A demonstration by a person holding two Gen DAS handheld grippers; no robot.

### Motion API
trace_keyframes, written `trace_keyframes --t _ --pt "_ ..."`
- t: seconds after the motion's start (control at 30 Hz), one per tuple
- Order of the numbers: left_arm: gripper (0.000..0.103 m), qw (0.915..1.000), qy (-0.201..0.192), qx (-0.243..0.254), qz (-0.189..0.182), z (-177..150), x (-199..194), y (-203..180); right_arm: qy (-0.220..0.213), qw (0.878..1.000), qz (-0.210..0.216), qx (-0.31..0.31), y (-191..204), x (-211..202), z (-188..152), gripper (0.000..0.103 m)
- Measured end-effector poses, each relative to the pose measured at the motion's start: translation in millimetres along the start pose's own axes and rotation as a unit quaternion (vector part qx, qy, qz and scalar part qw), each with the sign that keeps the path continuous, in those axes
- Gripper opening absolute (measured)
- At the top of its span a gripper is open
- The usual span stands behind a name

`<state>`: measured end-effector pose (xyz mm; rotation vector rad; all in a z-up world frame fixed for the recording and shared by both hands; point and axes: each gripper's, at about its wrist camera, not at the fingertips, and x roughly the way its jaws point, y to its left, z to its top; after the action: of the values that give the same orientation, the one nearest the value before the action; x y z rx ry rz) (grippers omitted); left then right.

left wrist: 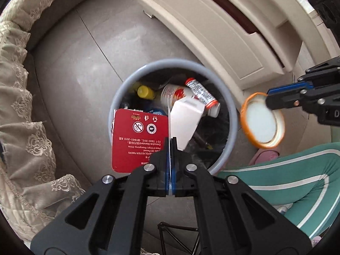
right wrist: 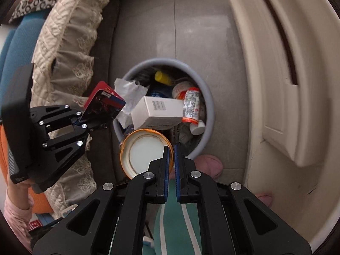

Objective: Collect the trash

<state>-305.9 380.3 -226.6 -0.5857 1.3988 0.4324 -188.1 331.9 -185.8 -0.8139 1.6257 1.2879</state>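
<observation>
A grey round bin (left wrist: 232, 119) stands on the floor, holding a white box (left wrist: 187, 116), bottles and crumpled paper; it also shows in the right wrist view (right wrist: 209, 106). My left gripper (left wrist: 171, 141) is shut on a flat red card (left wrist: 138, 140) and holds it over the bin's near-left rim; the gripper and card also show in the right wrist view (right wrist: 104, 104). My right gripper (right wrist: 171, 148) is shut on the rim of an orange lid (right wrist: 144, 148), held just beside the bin's rim; the lid also shows in the left wrist view (left wrist: 262, 121).
A cream cabinet (left wrist: 223, 31) stands on the far right of the bin. A lace-covered sofa edge (left wrist: 19, 97) runs along the left. The person's green trouser leg (left wrist: 286, 176) and a pink slipper (right wrist: 209, 163) are close to the bin. Grey tile floor lies beyond.
</observation>
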Motion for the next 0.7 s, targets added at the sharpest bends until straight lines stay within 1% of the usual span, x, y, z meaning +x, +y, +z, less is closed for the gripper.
trace_keyframes --t 0.07,0.1,0.13,0.17,0.2,0.23,0.27,0.43,0.7 --pt "0.001 1.0 0.002 -0.001 0.001 -3 5 3 0.009 1.0 0.002 0.001 0 10 2 0.009" --pt "0.006 1.0 0.002 -0.001 0.001 -2 6 2 0.013 1.0 0.005 0.003 1 15 4 0.01" --pt "0.016 1.0 0.003 0.0 0.006 -4 6 3 0.018 1.0 0.005 0.005 3 19 7 0.02" --pt "0.048 0.9999 0.001 0.003 0.015 -4 5 3 0.02 1.0 0.005 0.008 3 23 8 0.042" --pt "0.074 0.9996 -0.006 0.007 0.025 -4 5 3 0.016 1.0 0.0 0.013 3 23 10 0.051" --pt "0.074 0.999 -0.02 0.011 0.038 -6 2 4 0.009 1.0 -0.007 0.017 2 20 10 0.054" --pt "0.074 0.9986 -0.027 0.015 0.044 -5 -1 4 0.004 1.0 -0.005 0.019 1 21 12 0.054" --pt "0.074 0.9986 -0.036 -0.001 0.04 -2 -11 12 -0.016 0.999 0.006 0.031 -4 0 13 0.054" --pt "0.074 0.9978 -0.051 -0.004 0.043 -3 -24 14 -0.039 0.999 0.01 0.031 -5 -26 4 0.054"
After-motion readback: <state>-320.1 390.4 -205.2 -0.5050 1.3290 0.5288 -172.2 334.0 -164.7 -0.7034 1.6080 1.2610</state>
